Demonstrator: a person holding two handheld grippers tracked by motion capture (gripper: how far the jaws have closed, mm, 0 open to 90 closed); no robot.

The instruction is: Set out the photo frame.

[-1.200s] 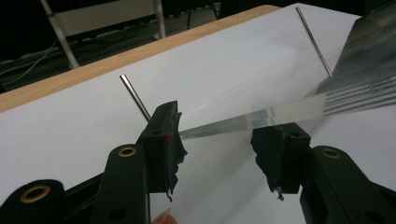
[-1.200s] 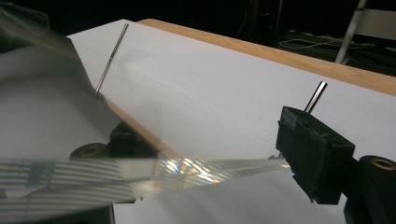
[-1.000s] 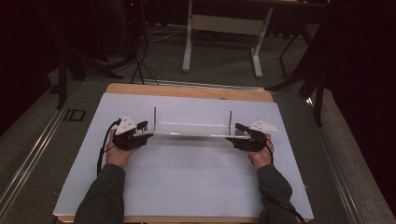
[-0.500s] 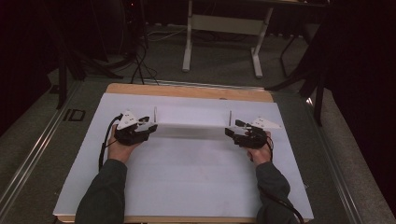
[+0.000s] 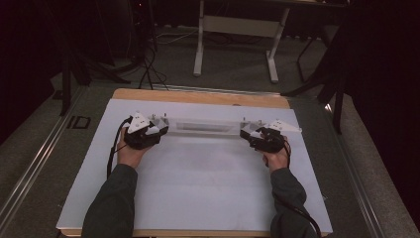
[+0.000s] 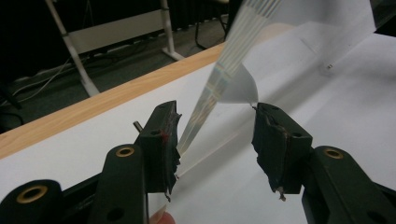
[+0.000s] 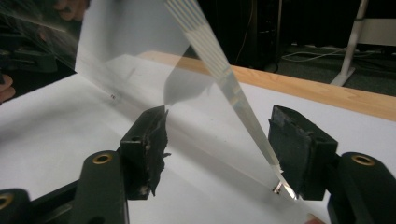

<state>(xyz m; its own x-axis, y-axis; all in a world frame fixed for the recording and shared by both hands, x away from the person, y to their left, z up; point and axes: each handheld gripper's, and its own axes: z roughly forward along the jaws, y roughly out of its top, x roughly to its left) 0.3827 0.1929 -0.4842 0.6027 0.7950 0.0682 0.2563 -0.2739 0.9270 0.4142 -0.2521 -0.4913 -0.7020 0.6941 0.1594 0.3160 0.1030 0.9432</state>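
Near the far edge of the white table [image 5: 198, 188] lay a clear plastic sheet [image 5: 205, 126], its long side running left to right between our hands. It was see-through and hard to make out. We saw no writing. Our left gripper [image 5: 159, 124] stood wide open around one end. Our right gripper [image 5: 246, 132], just closing a bit, stood open around the other end.

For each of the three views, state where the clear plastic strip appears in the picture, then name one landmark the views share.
High view: the clear plastic strip lies across the middle, between the two grippers.
Left gripper view: it rises from between the black fingers toward the top centre.
Right gripper view: it slants from the top centre down to the right-hand one of the fingers.
Shared landmark: the wooden table edge.
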